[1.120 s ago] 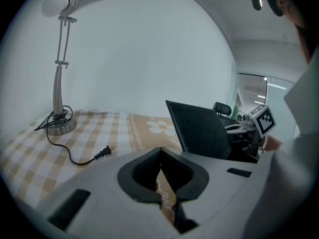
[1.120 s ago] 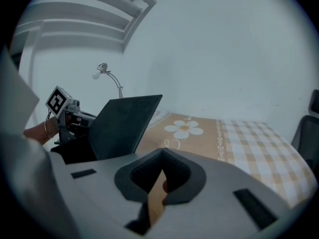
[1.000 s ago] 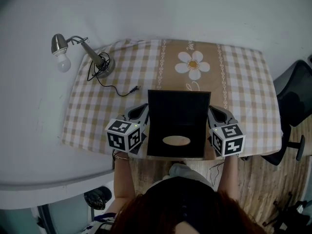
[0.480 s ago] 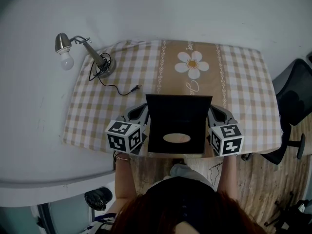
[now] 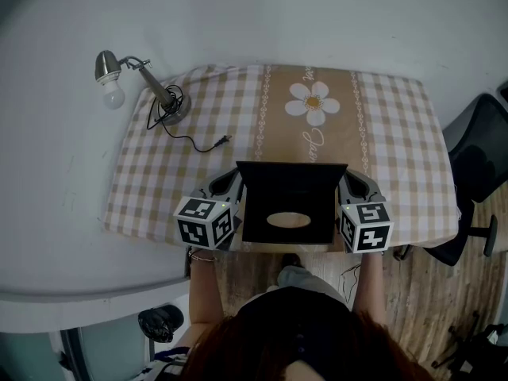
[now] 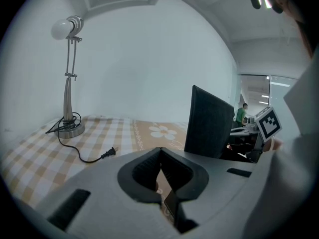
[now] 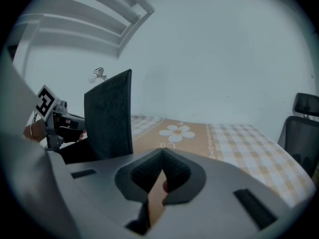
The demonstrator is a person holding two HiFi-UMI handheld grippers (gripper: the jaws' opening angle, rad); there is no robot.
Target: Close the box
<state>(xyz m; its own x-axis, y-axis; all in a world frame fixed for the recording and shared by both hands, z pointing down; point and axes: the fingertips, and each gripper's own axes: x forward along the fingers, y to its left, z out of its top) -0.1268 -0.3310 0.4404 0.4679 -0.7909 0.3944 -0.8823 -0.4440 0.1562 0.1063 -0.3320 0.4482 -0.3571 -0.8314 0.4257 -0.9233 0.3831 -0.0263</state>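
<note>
A black box [image 5: 290, 230] sits at the table's near edge, with a tan oval [image 5: 288, 220] showing inside it. Its lid [image 5: 292, 189] stands nearly upright. My left gripper [image 5: 228, 179] is at the box's left side and my right gripper [image 5: 355, 181] at its right side, each beside a lower corner of the lid. In the left gripper view the jaws [image 6: 159, 151] meet at their tips, with the lid [image 6: 212, 126] ahead to the right. Likewise, in the right gripper view the jaws [image 7: 162, 153] are shut, the lid [image 7: 109, 116] ahead to the left.
A checked tablecloth [image 5: 198, 117] with a daisy print [image 5: 315, 101] covers the table. At the far left stands a desk lamp [image 5: 143, 82], its cord and plug [image 5: 221, 141] lying loose towards the box. A black chair [image 5: 476, 157] is at the table's right.
The lid has swung from leaning back towards the far side to nearly upright. Both grippers have stayed at the box's sides, tilting slightly.
</note>
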